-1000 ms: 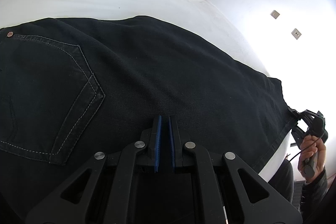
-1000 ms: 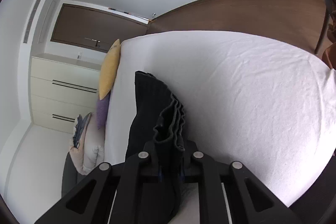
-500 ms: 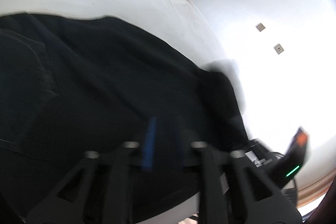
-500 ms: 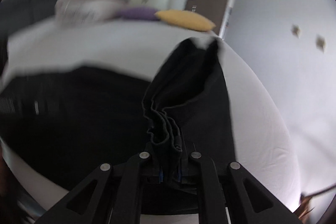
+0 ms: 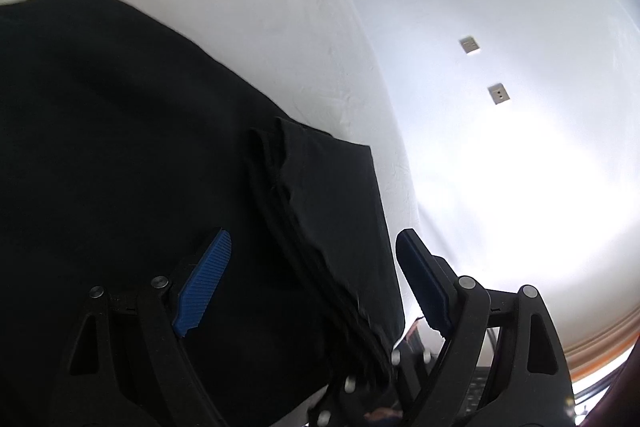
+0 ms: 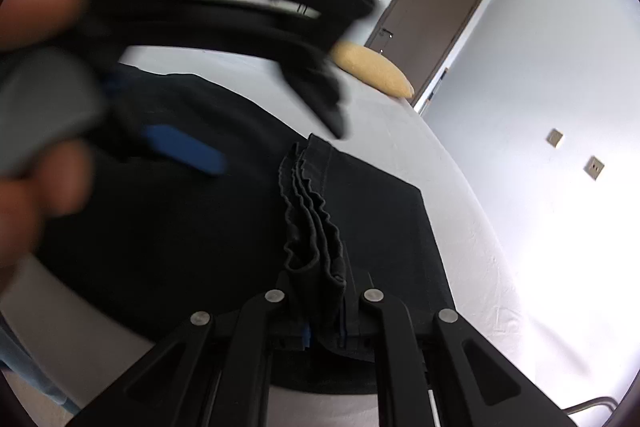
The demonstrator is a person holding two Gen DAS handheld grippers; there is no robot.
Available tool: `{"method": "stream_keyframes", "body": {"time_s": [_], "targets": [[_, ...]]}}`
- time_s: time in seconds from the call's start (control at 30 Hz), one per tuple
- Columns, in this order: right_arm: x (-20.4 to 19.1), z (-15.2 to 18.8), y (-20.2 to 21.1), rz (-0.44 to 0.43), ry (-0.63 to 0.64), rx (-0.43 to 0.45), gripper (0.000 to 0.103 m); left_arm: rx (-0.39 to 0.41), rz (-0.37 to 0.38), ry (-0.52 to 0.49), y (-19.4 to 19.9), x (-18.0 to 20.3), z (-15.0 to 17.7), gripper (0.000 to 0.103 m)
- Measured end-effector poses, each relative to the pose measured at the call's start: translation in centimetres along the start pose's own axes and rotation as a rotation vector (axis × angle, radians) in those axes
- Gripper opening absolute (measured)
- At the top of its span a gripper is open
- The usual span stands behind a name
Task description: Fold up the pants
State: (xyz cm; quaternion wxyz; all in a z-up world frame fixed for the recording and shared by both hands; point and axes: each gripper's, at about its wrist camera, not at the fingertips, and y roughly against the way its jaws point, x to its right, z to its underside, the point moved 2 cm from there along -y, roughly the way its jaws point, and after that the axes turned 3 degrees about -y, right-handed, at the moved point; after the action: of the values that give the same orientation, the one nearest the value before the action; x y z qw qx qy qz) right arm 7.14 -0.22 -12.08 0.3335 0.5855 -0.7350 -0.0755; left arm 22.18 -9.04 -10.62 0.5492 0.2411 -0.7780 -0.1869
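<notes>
pants hem (image 6: 320, 227) between right fingers (image 6: 352, 291)

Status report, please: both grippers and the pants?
Left gripper open over pants. Right gripper shut on bunched hem. Nothing in the way.

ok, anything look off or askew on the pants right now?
Mostly fine. The hem end of the pants, pinched in the right claw, sits bunched in wavy layers rather than flat, edges not squared. The left claw hangs open over the fold, gripping nothing. No damage visible.
</notes>
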Motion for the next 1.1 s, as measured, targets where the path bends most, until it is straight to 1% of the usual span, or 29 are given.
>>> {"method": "stream_keyframes", "body": {"time_s": [0.07, 0.1, 0.13, 0.17, 0.2, 0.23, 0.27, 0.37, 0.47, 0.57, 0.73, 0.83, 0.93, 1.0, 1.03, 1.07, 1.1], "targets": [[-0.6, -0.2, 0.5, -0.013, 0.019, 0.01, 0.011, -0.016, 0.016, 0.014, -0.5, -0.4, -0.2, 0.084], [-1.0, -0.4, 1.0, -0.019, 0.039, 0.022, 0.011, -0.021, 0.02, 0.012, -0.6, -0.5, -0.2, 0.068], [-1.3, -0.4, 1.3, -0.022, 0.052, 0.029, 0.011, -0.032, 0.025, 0.0, -0.6, -0.6, -0.2, 0.056], [-1.8, -0.5, 1.7, -0.027, 0.07, 0.036, 0.011, -0.048, 0.02, -0.013, -0.4, -0.7, -0.2, 0.029], [-2.3, -0.9, 2.0, -0.034, 0.09, 0.042, 0.011, -0.052, 0.002, -0.025, -0.1, -0.9, -0.2, 0.024], [-2.9, -1.2, 2.2, -0.041, 0.109, 0.046, 0.011, -0.045, -0.004, -0.037, 0.4, -1.1, -0.2, 0.021], [-3.3, -1.4, 2.4, -0.049, 0.12, 0.047, 0.011, -0.038, -0.007, -0.048, 1.1, -1.3, -0.4, 0.013], [-4.8, -2.2, 3.1, -0.087, 0.169, 0.056, 0.011, -0.012, -0.042, -0.077, 3.9, -2.5, -1.2, 0.012], [-7.2, -3.1, 3.8, -0.131, 0.242, 0.08, 0.011, 0.012, -0.092, -0.094, 6.5, -4.0, -2.3, 0.012], [-9.5, -4.2, 4.2, -0.194, 0.288, 0.095, 0.011, 0.02, -0.144, -0.1, 8.8, -6.0, -3.1, 0.012], [-12.4, -5.0, 4.0, -0.256, 0.338, 0.086, 0.011, 0.034, -0.221, -0.09, 10.7, -9.1, -4.3, 0.012], [-13.3, -5.3, 3.2, -0.282, 0.346, 0.062, 0.011, 0.046, -0.25, -0.086, 11.7, -11.1, -5.0, 0.012], [-13.8, -5.3, 2.2, -0.303, 0.342, 0.028, 0.012, 0.047, -0.281, -0.073, 11.5, -12.5, -5.4, 0.012], [-13.3, -5.6, 1.3, -0.324, 0.332, 0.009, 0.014, 0.056, -0.271, -0.072, 11.9, -13.3, -5.5, 0.013], [-12.9, -5.6, 1.2, -0.347, 0.303, 0.011, 0.017, 0.061, -0.272, -0.073, 12.2, -13.5, -5.5, 0.014], [-12.1, -5.6, 0.9, -0.36, 0.284, 0.009, 0.019, 0.064, -0.283, -0.077, 11.8, -12.4, -5.3, 0.015], [-11.5, -5.6, 0.8, -0.384, 0.254, -0.002, 0.024, 0.072, -0.31, -0.086, 12.2, -12.4, -5.5, 0.016]]}}
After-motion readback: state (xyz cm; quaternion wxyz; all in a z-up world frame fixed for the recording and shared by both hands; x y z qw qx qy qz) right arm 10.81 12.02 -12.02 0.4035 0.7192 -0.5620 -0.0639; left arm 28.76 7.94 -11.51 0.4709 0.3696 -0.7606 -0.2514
